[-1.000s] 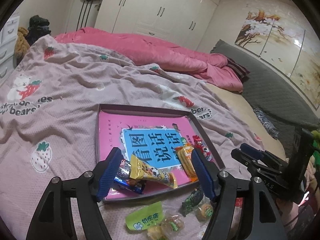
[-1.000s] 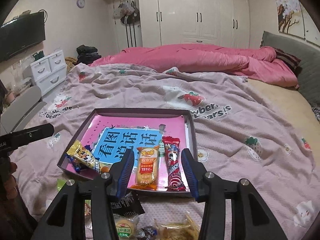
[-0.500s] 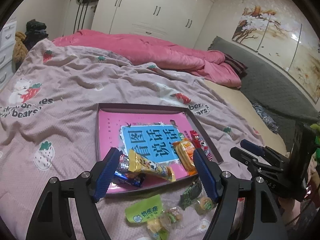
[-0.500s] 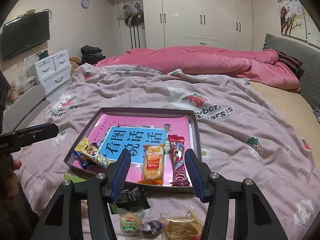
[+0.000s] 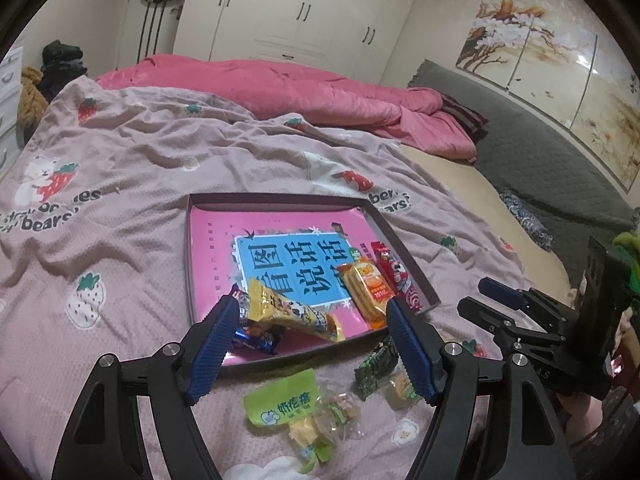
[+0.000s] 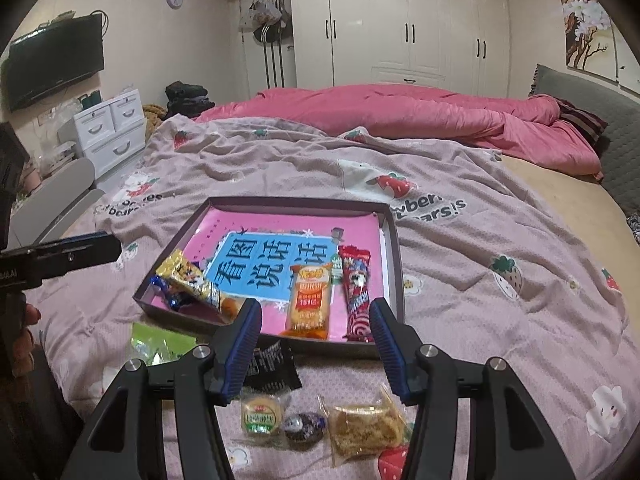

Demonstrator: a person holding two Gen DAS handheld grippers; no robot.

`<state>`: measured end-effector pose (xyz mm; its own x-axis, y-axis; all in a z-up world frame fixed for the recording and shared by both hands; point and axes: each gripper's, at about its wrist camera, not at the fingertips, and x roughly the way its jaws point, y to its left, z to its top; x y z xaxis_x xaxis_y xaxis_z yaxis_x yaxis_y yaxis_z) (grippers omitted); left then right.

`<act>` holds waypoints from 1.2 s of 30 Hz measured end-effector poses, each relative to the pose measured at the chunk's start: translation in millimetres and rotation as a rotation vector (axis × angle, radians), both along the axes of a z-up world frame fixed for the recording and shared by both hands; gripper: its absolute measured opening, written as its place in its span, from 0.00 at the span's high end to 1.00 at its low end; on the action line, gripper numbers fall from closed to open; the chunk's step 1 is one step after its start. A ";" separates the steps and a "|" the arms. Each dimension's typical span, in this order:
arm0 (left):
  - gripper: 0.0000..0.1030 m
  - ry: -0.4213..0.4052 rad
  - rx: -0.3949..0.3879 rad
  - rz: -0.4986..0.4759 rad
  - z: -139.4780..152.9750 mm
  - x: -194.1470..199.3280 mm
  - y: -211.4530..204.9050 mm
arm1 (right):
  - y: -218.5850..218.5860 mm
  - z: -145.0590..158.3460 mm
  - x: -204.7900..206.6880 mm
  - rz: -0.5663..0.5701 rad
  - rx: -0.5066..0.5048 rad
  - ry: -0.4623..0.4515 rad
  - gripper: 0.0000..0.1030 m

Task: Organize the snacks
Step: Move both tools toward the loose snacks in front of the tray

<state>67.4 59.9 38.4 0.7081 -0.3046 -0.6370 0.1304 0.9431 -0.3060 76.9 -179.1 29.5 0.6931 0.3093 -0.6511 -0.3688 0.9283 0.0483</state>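
Both grippers have drawn back toward us: our left gripper and right gripper hang wide open, empty, over loose snacks before the tray's near rim. Inside, the orange packet lies lengthwise, pointing away from us.

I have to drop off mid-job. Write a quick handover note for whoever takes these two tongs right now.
Left tongs: open, empty, over the tray's near edge.
Right tongs: open, empty, likewise near the front rim.
Tray sits on the strawberry blanket. Already inside: yellow bar lying on a blue wrapper, orange cracker pack, red swirl bar.
Still loose on the blanket in front of the tray: green pouch, black packet, round green-label cake, dark foil candy, clear crisp pack, plus a few small wrapped pieces.
Left: move the loose ones in.
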 end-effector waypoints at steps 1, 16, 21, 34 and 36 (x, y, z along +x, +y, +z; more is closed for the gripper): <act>0.25 0.003 0.002 -0.003 -0.6 -0.7 -0.7 | -0.3 -0.6 -1.2 0.002 -0.002 0.002 0.46; 0.25 0.078 0.015 -0.035 -17.1 -6.9 -8.3 | 13.5 -21.1 -27.0 0.092 -0.027 0.080 0.46; 0.25 0.098 0.027 -0.042 -22.4 -8.9 -10.2 | 19.6 -29.6 -36.4 0.132 -0.009 0.133 0.46; 0.25 0.142 0.069 -0.053 -33.2 -14.3 -16.3 | 32.4 -61.0 -42.6 0.183 -0.005 0.276 0.46; 0.25 0.153 0.083 -0.056 -35.8 -14.4 -17.6 | 32.7 -67.7 -41.0 0.179 -0.017 0.296 0.46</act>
